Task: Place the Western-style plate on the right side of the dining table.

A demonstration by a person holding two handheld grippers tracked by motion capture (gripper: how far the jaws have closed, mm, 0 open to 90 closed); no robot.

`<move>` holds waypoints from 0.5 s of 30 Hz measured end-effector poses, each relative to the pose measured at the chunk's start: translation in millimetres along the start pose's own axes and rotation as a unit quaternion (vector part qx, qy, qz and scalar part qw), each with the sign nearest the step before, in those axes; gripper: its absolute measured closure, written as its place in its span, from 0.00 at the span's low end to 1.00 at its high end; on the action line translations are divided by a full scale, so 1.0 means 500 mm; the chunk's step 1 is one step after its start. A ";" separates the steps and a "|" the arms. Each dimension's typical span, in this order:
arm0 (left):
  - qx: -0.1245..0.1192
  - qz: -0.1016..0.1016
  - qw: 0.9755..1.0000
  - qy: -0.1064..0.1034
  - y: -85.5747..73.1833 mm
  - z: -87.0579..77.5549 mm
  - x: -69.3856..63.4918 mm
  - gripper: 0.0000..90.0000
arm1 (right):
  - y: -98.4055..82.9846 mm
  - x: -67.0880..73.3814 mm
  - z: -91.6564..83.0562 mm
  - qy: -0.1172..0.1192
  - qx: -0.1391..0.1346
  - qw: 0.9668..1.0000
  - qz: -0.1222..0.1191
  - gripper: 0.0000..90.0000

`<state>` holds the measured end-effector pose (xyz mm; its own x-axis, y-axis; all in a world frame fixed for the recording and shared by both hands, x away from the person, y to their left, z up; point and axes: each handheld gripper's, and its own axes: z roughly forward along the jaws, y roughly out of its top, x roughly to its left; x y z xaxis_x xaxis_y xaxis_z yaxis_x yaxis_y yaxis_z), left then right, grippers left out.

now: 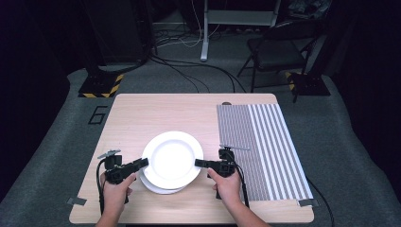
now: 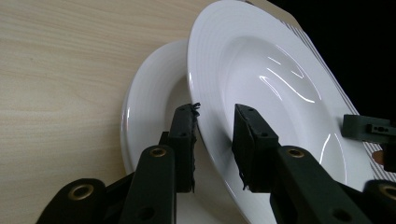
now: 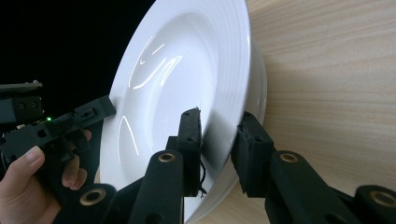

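Two white plates lie stacked near the table's front edge. The top plate (image 1: 172, 158) (image 2: 261, 79) (image 3: 187, 70) is raised and shifted a little off the lower plate (image 1: 158, 188) (image 2: 149, 93) (image 3: 259, 88). My left gripper (image 1: 143, 162) (image 2: 215, 121) is shut on the top plate's left rim, one jaw above it and one below. On the opposite rim my right gripper (image 1: 198, 162) (image 3: 219, 126) grips the same plate in the same way. A hand holds each gripper from below.
The plates rest on a light wooden table (image 1: 156, 113). A grey and white striped mat (image 1: 265, 142) covers the table's right side, close to my right hand. Beyond the far edge are a dark chair (image 1: 276, 52), cables and stand bases on the floor.
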<state>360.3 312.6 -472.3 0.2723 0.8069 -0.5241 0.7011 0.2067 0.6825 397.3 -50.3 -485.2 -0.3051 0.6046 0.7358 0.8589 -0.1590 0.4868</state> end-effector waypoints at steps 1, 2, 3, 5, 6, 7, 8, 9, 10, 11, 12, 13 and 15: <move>-0.002 0.001 1.000 0.000 0.000 -0.001 -0.001 0.77 | 0.001 0.000 0.000 0.000 0.000 1.000 -0.001 0.82; -0.004 -0.001 1.000 0.001 0.000 -0.001 -0.003 0.77 | 0.002 0.001 -0.001 -0.001 0.000 1.000 0.000 0.82; -0.004 -0.001 1.000 0.001 0.000 -0.002 -0.004 0.77 | 0.002 0.002 -0.001 0.001 0.000 1.000 -0.001 0.82; -0.003 0.001 1.000 0.000 0.001 -0.004 -0.004 0.77 | 0.004 0.004 -0.002 0.001 -0.001 1.000 -0.003 0.82; -0.003 0.001 1.000 0.000 0.001 -0.004 -0.004 0.77 | 0.005 0.004 -0.003 0.001 -0.002 1.000 -0.003 0.82; -0.003 -0.001 1.000 0.000 0.001 -0.004 -0.005 0.77 | 0.005 0.004 -0.003 0.001 -0.002 1.000 -0.004 0.82; -0.003 -0.001 1.000 0.000 0.001 -0.004 -0.006 0.77 | 0.005 0.004 -0.004 0.001 -0.003 1.000 -0.005 0.82; -0.004 0.000 1.000 0.000 0.002 -0.004 -0.007 0.77 | 0.005 0.004 -0.004 0.000 -0.003 1.000 -0.004 0.82; -0.004 0.001 1.000 0.000 0.002 -0.004 -0.007 0.77 | 0.005 0.004 -0.004 0.000 -0.003 1.000 -0.004 0.82; -0.006 0.000 1.000 0.001 0.002 -0.003 -0.008 0.77 | 0.005 0.004 -0.004 0.000 -0.003 1.000 -0.004 0.82; -0.006 0.000 1.000 0.001 0.002 -0.003 -0.009 0.77 | 0.005 0.005 -0.004 0.001 -0.003 1.000 -0.003 0.82; -0.006 0.002 1.000 0.001 0.003 -0.004 -0.009 0.77 | 0.005 0.005 -0.005 0.001 -0.003 1.000 -0.002 0.82; -0.007 0.006 1.000 0.001 0.004 -0.004 -0.011 0.77 | 0.006 0.005 -0.006 0.000 -0.004 1.000 -0.003 0.82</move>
<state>358.9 309.5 -467.3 0.2788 0.8102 -0.5155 0.6893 0.2049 0.6949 397.7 -51.7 -480.5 -0.3104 0.6060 0.7324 0.8540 -0.1607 0.4949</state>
